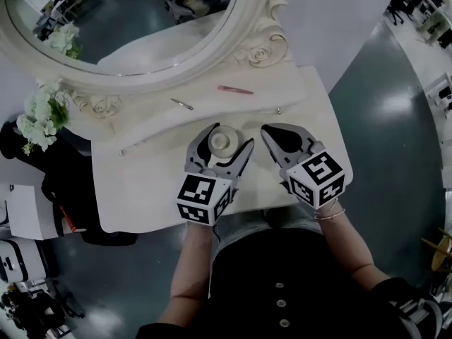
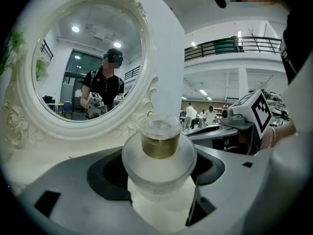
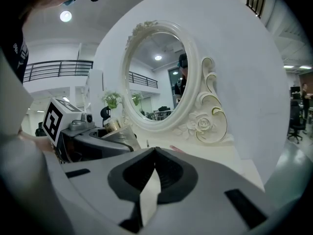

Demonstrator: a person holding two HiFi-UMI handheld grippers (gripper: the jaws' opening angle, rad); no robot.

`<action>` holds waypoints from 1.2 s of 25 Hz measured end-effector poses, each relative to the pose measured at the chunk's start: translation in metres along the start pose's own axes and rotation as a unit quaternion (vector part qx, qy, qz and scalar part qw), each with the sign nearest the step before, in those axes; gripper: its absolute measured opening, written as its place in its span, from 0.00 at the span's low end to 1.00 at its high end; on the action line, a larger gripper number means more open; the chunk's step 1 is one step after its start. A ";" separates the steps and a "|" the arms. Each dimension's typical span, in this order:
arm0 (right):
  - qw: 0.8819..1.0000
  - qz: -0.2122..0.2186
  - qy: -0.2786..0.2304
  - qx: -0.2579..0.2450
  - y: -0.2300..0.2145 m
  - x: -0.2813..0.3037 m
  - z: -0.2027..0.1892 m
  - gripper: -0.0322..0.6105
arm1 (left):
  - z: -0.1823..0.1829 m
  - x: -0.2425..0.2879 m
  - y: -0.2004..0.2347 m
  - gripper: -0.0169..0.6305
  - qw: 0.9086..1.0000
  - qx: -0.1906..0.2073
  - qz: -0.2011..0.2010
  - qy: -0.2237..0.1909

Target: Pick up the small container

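The left gripper has its jaws partly open and closed on a small frosted white container with a gold neck and clear cap. The dark pads press its round body from both sides, and it stands upright between them. It is over the cream-white bench, just in front of the oval white carved-frame mirror; whether it touches the bench I cannot tell. Just beside it, the right gripper has its jaws together at the tips, with nothing between them.
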State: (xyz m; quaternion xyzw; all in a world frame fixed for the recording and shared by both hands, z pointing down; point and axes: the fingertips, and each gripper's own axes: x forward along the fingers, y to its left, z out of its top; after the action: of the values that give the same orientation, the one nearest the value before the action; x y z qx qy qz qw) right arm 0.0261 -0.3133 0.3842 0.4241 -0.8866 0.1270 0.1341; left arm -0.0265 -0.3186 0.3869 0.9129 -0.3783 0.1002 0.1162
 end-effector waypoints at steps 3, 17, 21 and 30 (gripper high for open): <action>1.000 0.007 -0.008 -0.008 0.002 -0.001 0.008 0.05 | 0.010 -0.005 -0.003 0.50 1.000 -0.002 -0.003 -0.016; 0.998 0.032 -0.028 -0.038 0.007 0.000 0.034 0.05 | 0.020 -0.011 -0.009 0.50 0.999 -0.021 -0.007 -0.031; 0.998 0.033 -0.036 -0.036 0.007 -0.003 0.037 0.05 | 0.023 -0.015 -0.013 0.50 0.999 -0.018 -0.005 -0.042; 0.998 0.056 -0.029 -0.029 0.014 0.001 0.031 0.05 | 0.023 -0.019 -0.021 0.50 0.999 -0.025 -0.005 -0.047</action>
State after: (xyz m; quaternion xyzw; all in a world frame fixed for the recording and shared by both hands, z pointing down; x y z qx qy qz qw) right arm 0.0102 -0.3159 0.3542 0.3730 -0.9159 0.0964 0.1127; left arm -0.0221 -0.2983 0.3573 0.9154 -0.3808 0.0476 0.1215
